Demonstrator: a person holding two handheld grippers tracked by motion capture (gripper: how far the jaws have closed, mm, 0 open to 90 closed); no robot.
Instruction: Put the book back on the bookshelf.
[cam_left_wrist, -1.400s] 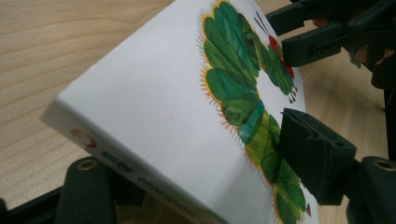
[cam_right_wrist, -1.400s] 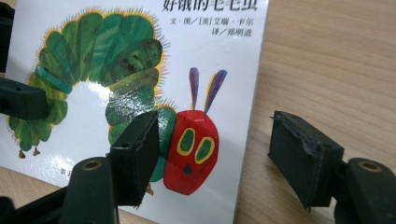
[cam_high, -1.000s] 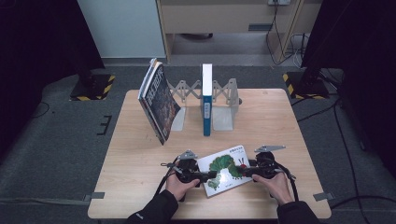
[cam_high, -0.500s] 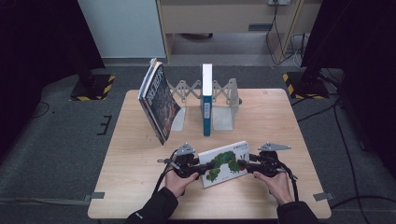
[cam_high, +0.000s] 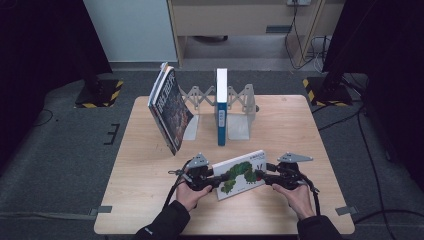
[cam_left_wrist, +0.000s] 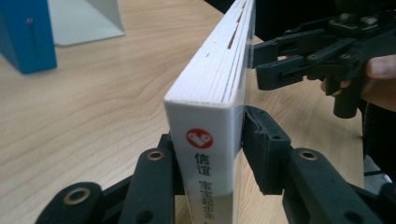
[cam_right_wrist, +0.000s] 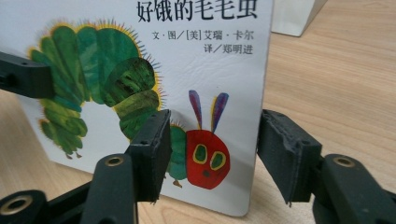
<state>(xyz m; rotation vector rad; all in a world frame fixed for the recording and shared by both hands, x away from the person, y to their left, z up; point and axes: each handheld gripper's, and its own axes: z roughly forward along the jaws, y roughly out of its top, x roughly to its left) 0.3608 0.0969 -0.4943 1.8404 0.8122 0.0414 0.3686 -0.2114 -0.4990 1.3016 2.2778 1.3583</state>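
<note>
- in the high view, the caterpillar book (cam_high: 241, 174) is seen raised at the near middle of the wooden counter (cam_high: 150, 200), tilted, with the left tongs (cam_high: 214, 181) at its left end and the right tongs (cam_high: 262, 176) at its right end, a hand behind each.
- in the same view, a blue book (cam_high: 221, 107) stands upright in a grey accordion book rack (cam_high: 239, 112) at the far side, and a dark-covered book (cam_high: 171, 111) leans at the rack's left end, well apart from the held book.
- in the left gripper view, the white spine end (cam_left_wrist: 210, 154) is seen between the black pads; the thick board pages show as stacked pale layers. the jaws have just been closing and now press both faces: the left tongs are clenched on the caterpillar book.
- that view also shows the right tongs (cam_left_wrist: 254, 60) farther off at the book's far edge.
- in the right gripper view, the glossy white cover (cam_right_wrist: 140, 70) with a green caterpillar and red head is seen; one pad lies over the cover face, the other stands past the rounded corner edge, with a gap visible. whether the right tongs actually press the book cannot be told.
- the counter surface is pale wood with visible grain; the pads are matte black.
</note>
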